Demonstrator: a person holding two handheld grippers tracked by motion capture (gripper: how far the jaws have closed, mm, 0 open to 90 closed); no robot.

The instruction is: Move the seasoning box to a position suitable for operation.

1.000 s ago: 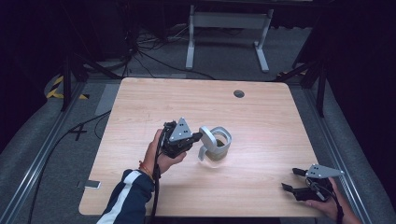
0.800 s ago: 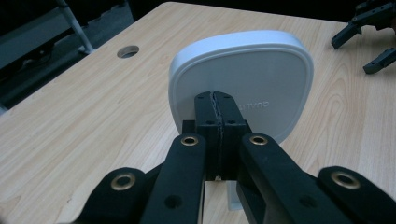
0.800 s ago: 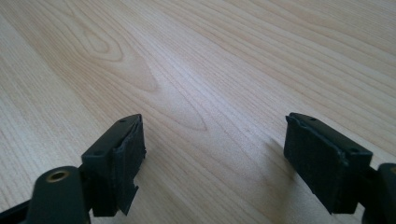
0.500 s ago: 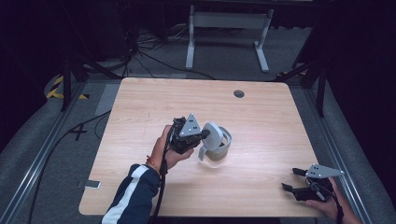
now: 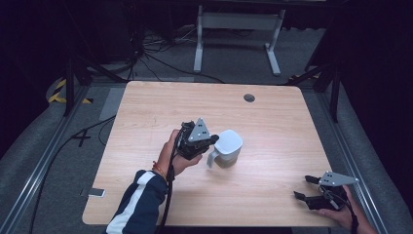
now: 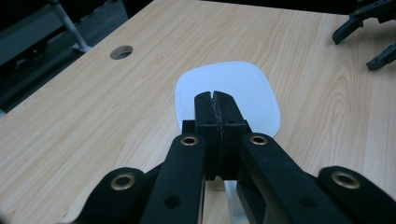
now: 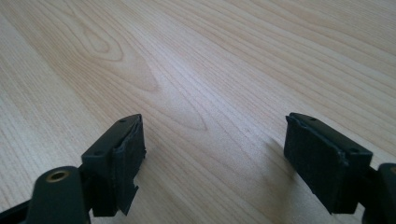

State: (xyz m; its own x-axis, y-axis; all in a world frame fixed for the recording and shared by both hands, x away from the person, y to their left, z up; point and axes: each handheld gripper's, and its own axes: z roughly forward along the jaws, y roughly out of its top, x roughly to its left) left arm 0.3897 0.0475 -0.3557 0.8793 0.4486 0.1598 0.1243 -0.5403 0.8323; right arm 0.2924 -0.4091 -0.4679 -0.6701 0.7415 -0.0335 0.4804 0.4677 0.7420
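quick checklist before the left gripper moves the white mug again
1. Left gripper grip: jaws shut at the mug's handle side; whether the handle is pinched between them, cannot tell.
2. White mug orientation: flat pale bottom faces up, so it appears upside down; ok if flipping was the aim.
3. Mug seated on the table: cannot tell, its lower rim is hidden by the gripper.
4. Room around the mug: bare wood on all sides; ok.
5. Right gripper out of the way: open, resting near the table's near right corner, far from the mug; ok.
6. Cable hole away from the mug; ok.
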